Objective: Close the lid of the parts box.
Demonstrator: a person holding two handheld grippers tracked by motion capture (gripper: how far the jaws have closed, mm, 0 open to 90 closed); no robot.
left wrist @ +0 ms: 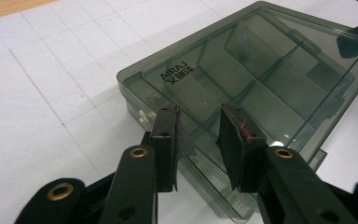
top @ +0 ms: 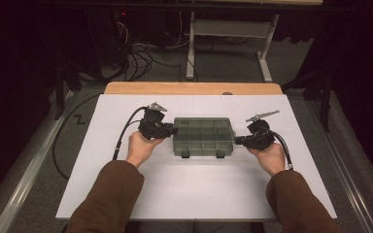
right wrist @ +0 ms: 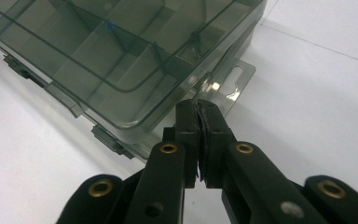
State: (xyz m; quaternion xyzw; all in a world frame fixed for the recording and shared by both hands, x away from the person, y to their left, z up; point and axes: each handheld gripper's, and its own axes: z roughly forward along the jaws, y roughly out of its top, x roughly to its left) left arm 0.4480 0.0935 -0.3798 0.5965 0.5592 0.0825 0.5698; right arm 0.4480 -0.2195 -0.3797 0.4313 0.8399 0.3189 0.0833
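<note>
Smoked plastic compartment box (top: 203, 136) lies lid-closed at mid-table (top: 194, 189). Left gripper (top: 171, 130) has jaws spread at the box's left end, straddling its edge. Right gripper (top: 238, 141) has jaws pressed together at the box's right-end hang tab (right wrist: 228, 79)

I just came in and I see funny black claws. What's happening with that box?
A person sits at a white table with a claw-like gripper in each hand. Between them lies a smoky see-through box with little compartments, its lid closed. The left gripper is at one end of the box with its jaws a bit apart over the edge. The right gripper has its jaws shut together right by the box's hanging tab at the other end.
</note>
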